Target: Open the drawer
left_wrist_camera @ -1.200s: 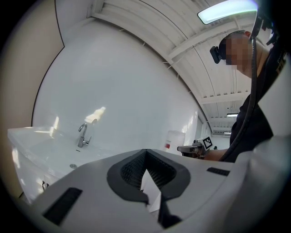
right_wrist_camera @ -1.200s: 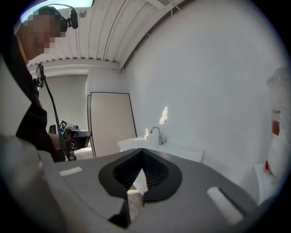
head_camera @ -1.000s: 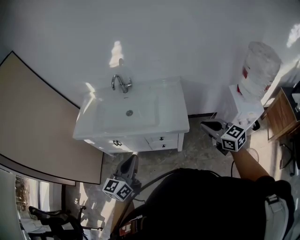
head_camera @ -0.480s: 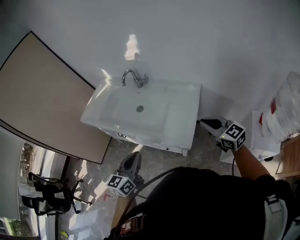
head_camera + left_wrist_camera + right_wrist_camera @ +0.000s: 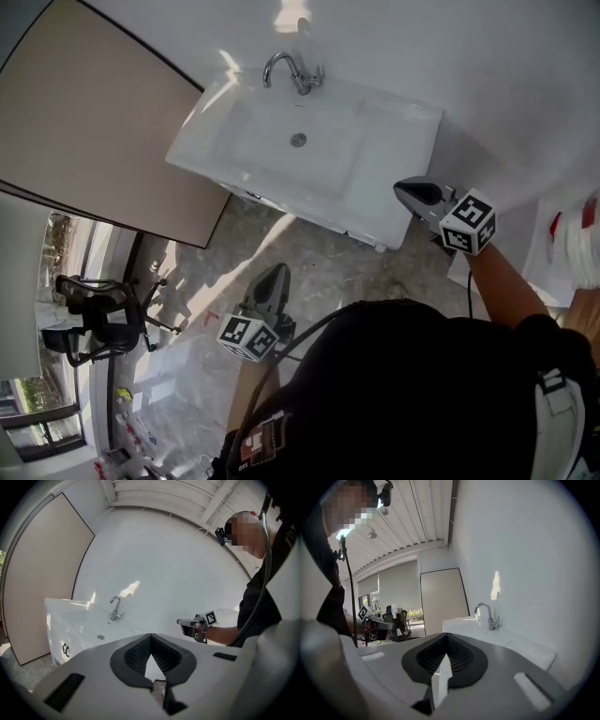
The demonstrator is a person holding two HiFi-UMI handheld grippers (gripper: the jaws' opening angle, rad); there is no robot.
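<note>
Grey marbled stone floor (image 5: 323,267), sunlit in patches. Standing on it:
- white vanity cabinet with rectangular ceramic basin (image 5: 398,202), ahead of the left gripper (image 5: 275,275), just left of the right gripper (image 5: 405,190);
- black wheeled office chair (image 5: 94,314), well left of the left gripper;
- white water dispenser (image 5: 548,272), right of the right gripper, partly cut off.
</note>
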